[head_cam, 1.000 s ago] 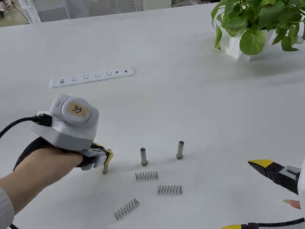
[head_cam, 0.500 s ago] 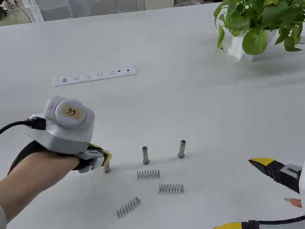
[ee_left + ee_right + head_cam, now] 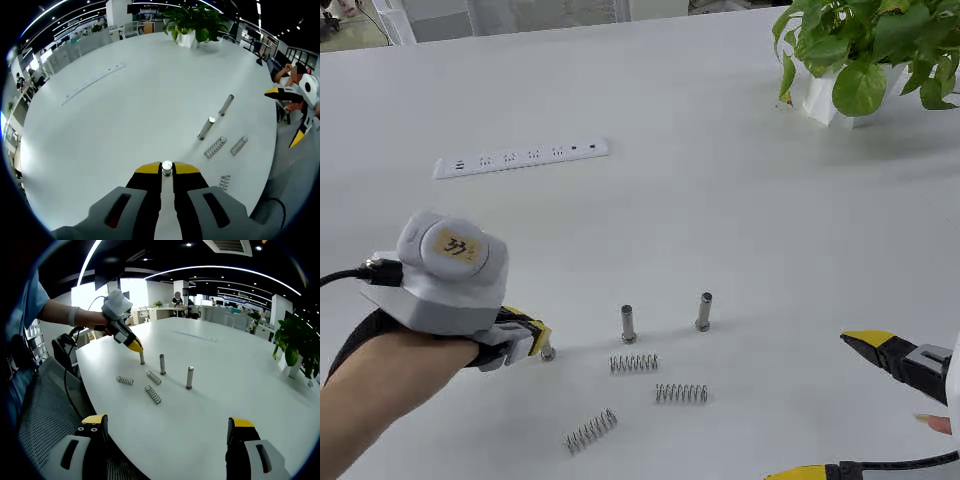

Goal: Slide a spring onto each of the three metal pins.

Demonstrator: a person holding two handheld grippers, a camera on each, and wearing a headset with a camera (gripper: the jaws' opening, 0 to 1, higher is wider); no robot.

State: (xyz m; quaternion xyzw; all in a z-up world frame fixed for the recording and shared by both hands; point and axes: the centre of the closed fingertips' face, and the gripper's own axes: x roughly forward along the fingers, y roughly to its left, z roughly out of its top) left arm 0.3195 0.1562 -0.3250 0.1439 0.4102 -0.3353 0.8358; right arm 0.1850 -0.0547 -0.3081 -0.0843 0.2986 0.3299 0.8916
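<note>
White pot [image 3: 816, 96] holding leafy plant [image 3: 868, 35], left tool [image 3: 540, 342] pinching metal pin [image 3: 167, 165]

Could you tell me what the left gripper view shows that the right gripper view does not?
Left gripper view: the left gripper from behind, jaws closed on the top of the nearest pin. Right gripper view: the right gripper with jaws wide apart, and the person's arm holding the left gripper. Both: two free upright pins, three springs lying on the table, and the potted plant.
</note>
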